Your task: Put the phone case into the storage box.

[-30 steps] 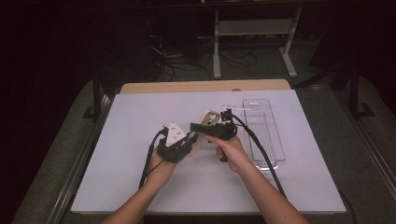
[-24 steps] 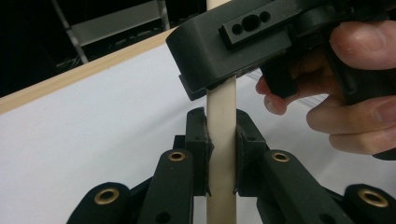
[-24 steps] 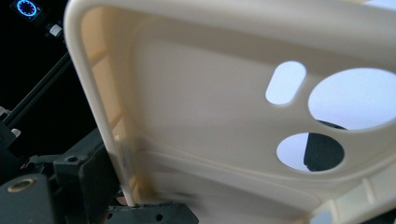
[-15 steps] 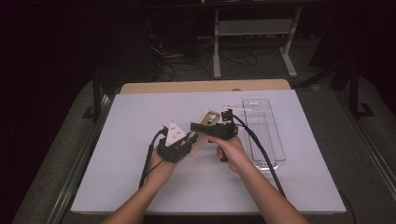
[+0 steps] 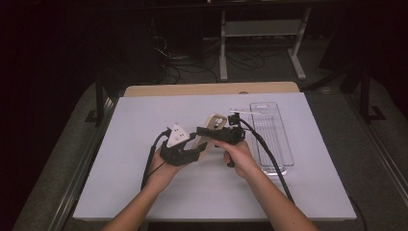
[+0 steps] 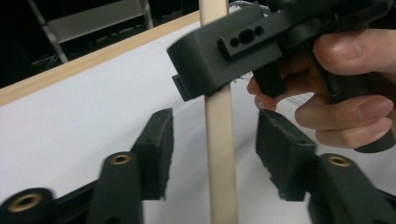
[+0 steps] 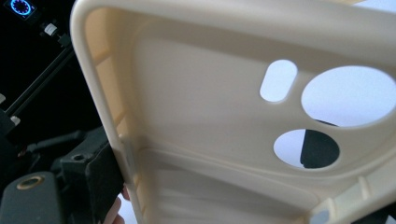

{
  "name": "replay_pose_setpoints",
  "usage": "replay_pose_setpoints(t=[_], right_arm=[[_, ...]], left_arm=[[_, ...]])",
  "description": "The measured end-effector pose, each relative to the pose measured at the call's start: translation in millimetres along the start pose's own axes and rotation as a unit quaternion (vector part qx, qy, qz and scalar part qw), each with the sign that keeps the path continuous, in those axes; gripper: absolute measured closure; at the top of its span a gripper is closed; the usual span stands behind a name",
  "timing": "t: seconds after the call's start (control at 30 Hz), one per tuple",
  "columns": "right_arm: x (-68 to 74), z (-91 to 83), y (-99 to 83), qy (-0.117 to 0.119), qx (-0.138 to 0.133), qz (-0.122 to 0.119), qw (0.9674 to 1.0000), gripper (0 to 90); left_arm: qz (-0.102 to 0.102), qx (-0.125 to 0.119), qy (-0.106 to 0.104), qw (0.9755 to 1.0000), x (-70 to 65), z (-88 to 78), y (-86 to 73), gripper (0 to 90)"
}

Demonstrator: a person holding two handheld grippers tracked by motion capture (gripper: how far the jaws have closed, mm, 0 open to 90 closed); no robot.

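Note:
A cream phone case point(image 5: 216, 122) with round camera holes is held up over the white table point(image 5: 144, 115), between my two grippers. My right gripper point(image 5: 204, 131) is shut on it; in the left gripper view its black body point(image 6: 224, 51) clamps the case's edge point(image 6: 219, 140). From the right gripper view I look at the case's inner side point(image 7: 201, 107), with one pad point(image 7: 95, 179) against its rim. My left gripper point(image 6: 215, 149) has just been opening. The case edge stands between its pads point(image 6: 159, 149) with a gap on each side.
A clear plastic tray point(image 5: 274, 137) lies on the table to the right of the hands. Cables point(image 5: 269, 154) trail from both grippers toward the near edge. A wooden strip point(image 5: 211, 89) borders the table's far side, with dark floor and a metal stand beyond.
Both hands stay where they were, with the case between them. The left gripper's jaws look slightly wider now.

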State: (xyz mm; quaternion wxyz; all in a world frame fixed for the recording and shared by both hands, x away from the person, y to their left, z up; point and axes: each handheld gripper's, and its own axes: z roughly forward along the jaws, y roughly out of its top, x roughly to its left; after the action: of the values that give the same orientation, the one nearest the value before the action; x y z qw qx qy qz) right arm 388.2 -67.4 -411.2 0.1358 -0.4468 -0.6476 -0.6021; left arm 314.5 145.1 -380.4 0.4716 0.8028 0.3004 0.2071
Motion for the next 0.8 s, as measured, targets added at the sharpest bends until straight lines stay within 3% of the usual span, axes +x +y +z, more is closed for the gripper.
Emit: replay_pose_setpoints(t=[0.03,0.4,0.6,0.8], right_arm=[[-0.1,0.0,0.0,0.000,0.000,-0.001,1.0000,9.5],[0.7,-2.2,1.2,-0.002,-0.001,0.000,1.0000,9.5],[-0.1,-2.6,0.9,-0.006,0.001,-0.005,1.0000,9.6],[-0.7,-2.5,0.9,-0.009,0.003,-0.005,0.9999,9.6]], left_arm=[[-0.009,-0.001,-0.006,0.9999,0.9,-1.2,0.3,43.9],[-0.009,-0.008,-0.077,0.9969,24.9,-26.3,4.8,26.1],[-0.013,-0.002,-0.088,0.9961,39.8,-38.0,-4.1,17.9],[-0.009,-0.003,-0.084,0.9964,50.9,-49.1,-19.6,13.4]])
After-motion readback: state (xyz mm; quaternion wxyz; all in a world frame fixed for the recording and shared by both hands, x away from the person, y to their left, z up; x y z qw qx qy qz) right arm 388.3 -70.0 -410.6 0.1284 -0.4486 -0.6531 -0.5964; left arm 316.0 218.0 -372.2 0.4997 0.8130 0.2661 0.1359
